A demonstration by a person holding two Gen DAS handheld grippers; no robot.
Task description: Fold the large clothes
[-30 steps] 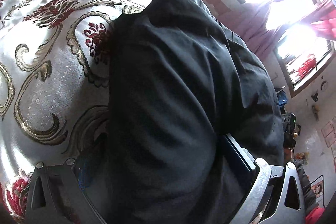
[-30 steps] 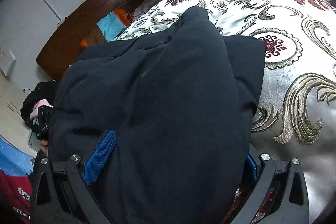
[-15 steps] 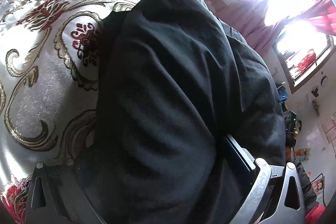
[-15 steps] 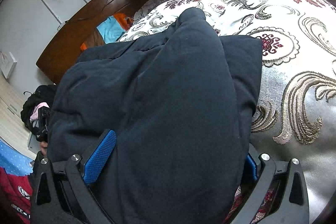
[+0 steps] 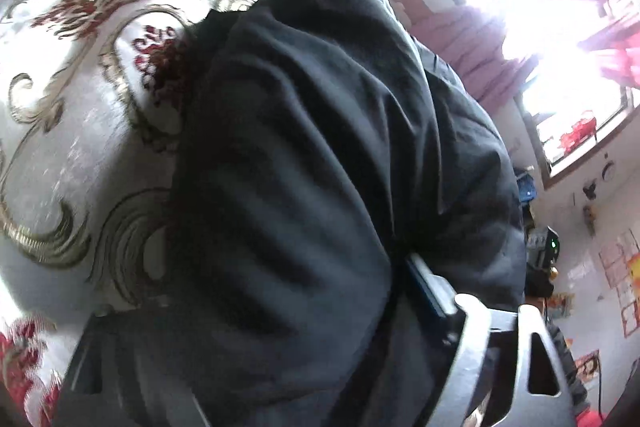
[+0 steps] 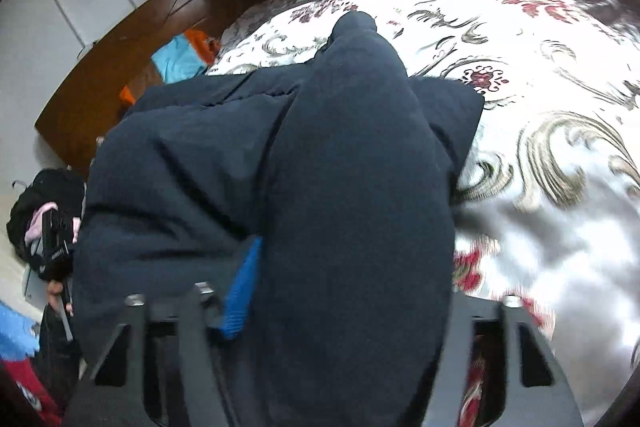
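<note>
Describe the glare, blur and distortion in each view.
Left wrist view: windows blow out to white glare; the dark garment is underexposed, the bedspread softly motion-blurred. Right wrist view: bedspread overexposed and smeared at lower right; the garment stays sharper. Both views show fisheye curvature and dark corners.

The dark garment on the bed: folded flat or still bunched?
Bunched: the dark garment humps in thick rolls between both grippers over the floral bedspread.
</note>
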